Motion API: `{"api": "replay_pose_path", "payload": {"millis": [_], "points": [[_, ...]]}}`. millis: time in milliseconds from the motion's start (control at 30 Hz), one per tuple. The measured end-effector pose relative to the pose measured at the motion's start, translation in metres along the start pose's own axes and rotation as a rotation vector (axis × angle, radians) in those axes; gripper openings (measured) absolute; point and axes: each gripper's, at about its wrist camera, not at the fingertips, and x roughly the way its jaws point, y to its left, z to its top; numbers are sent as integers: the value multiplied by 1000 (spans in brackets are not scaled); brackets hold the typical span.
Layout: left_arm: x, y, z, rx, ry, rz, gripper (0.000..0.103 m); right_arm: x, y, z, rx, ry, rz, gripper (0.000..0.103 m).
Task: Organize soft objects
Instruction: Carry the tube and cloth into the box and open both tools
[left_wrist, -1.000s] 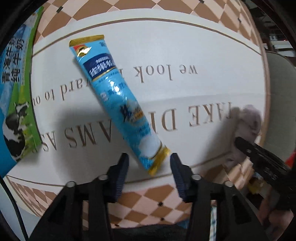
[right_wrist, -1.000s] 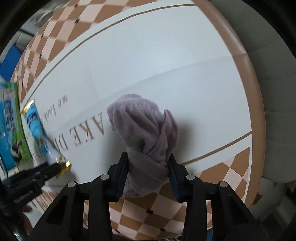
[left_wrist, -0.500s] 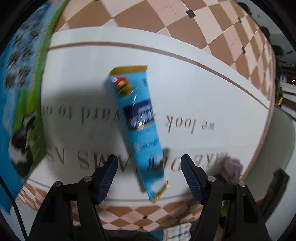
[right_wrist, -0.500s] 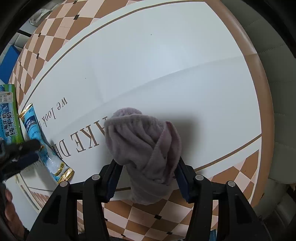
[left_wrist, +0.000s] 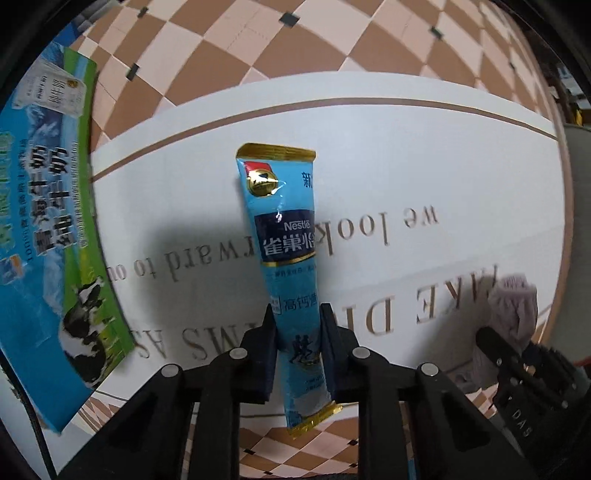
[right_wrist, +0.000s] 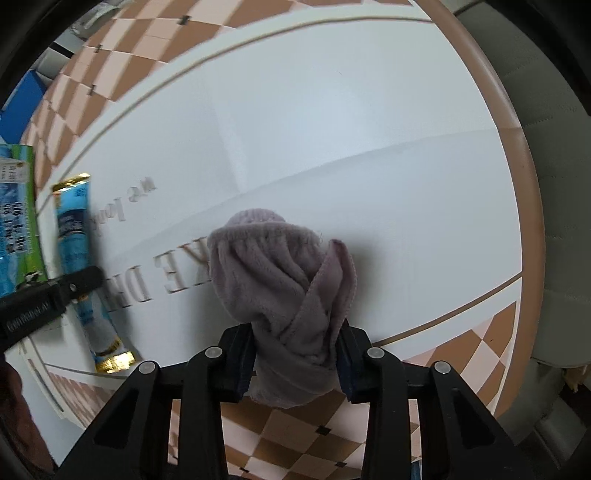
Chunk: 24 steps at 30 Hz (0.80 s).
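Observation:
A long blue Nestle sachet (left_wrist: 288, 236) with gold ends lies on the white tablecloth. My left gripper (left_wrist: 297, 332) is shut on its lower half. It also shows in the right wrist view (right_wrist: 74, 229), with the left gripper (right_wrist: 74, 284) across it. A rolled mauve fleece cloth (right_wrist: 284, 288) sits in my right gripper (right_wrist: 297, 350), whose jaws are shut on its lower end. The cloth also shows at the right of the left wrist view (left_wrist: 513, 306), with the right gripper (left_wrist: 517, 354) on it.
A blue and green milk carton (left_wrist: 40, 229) lies flat at the left of the tablecloth (left_wrist: 406, 155), which has a checkered border and printed words. A grey padded chair (right_wrist: 554, 184) stands past the table's right edge.
My left gripper moved forward over the sachet and shut on it. My right gripper, open half a second ago, has shut on the cloth again.

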Motion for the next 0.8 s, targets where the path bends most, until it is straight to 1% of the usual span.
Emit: {"api": "replay_pose_path", "payload": {"millis": [67, 100, 167, 300, 367, 400, 467, 533, 633, 700, 767, 800], "points": [[-11, 2, -9, 13, -21, -21, 18, -11, 7, -3, -1, -7, 39, 39], [-16, 4, -9, 15, -32, -28, 18, -16, 9, -4, -1, -12, 56, 39], [-31, 9, -15, 19, -58, -57, 18, -36, 22, -6, -9, -27, 97, 39], [-76, 25, -32, 33, -127, -114, 18, -72, 48, -10, -53, -71, 155, 39], [-95, 38, -39, 31, -161, -140, 18, -93, 67, -14, -84, -94, 182, 39], [-106, 47, -42, 28, -178, -149, 18, -103, 78, -15, -101, -106, 196, 39], [-133, 64, -29, 24, -219, -157, 18, -128, 102, -16, -144, -131, 225, 39], [-158, 90, -25, 7, -251, -165, 18, -149, 124, -17, -188, -153, 252, 39], [-183, 126, -28, -27, -296, -170, 18, -172, 165, -21, -250, -177, 290, 39], [-198, 154, -24, -54, -318, -167, 18, -181, 193, -24, -284, -185, 308, 39], [-201, 183, -13, -89, -329, -178, 18, -179, 230, -29, -312, -194, 315, 39], [-204, 196, -14, -108, -334, -181, 18, -181, 244, -29, -323, -194, 321, 39]]}}
